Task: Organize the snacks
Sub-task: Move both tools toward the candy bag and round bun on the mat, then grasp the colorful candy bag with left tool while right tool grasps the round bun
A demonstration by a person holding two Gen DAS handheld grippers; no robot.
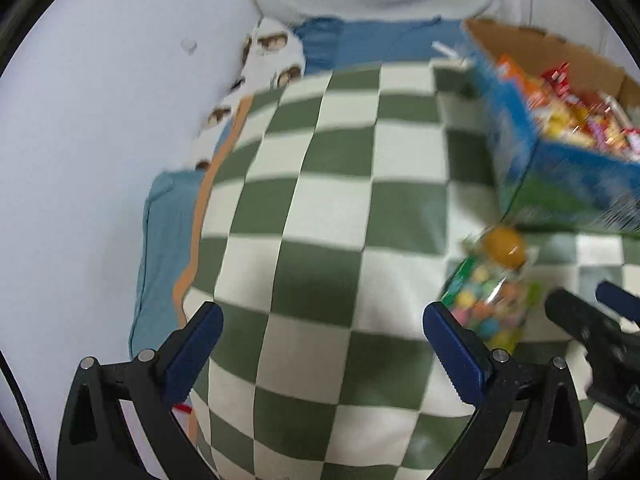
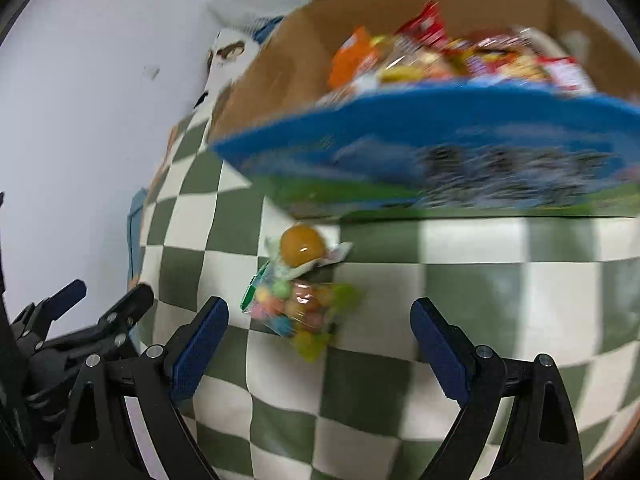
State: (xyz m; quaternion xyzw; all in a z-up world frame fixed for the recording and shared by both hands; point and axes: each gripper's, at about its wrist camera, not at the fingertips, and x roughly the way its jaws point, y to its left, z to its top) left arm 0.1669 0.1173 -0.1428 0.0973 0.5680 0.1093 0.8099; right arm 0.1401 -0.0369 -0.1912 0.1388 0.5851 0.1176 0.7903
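A green-and-cream checkered blanket (image 1: 320, 208) covers the surface, with a pale wall (image 1: 100, 120) to the left. On it lies a clear candy bag (image 2: 296, 308) full of pastel sweets, and a small orange-yellow ball (image 2: 302, 245) sits at its upper end, touching it. Just behind them stands an open cardboard box (image 2: 420, 152) with a blue and green printed front, packed with bright snack packets (image 2: 460, 56) (too blurred to read).

The right gripper (image 2: 320, 344) points steeply down at the blanket with its 2 blue-padded fingers spread wide; nothing is between the pads, and the candy bag lies just ahead of the gap, untouched.

The left gripper (image 1: 322, 344) also hangs wide open over bare checkered cloth, holding nothing. In its view the candy bag (image 1: 492, 304) lies just beside and beyond the right-hand finger (image 1: 456, 348), apart from the pads as far as the blur allows, and the box (image 1: 560, 168) stands at the far right. The 2 grippers sit close side by side, each visible at the edge of the other's view.
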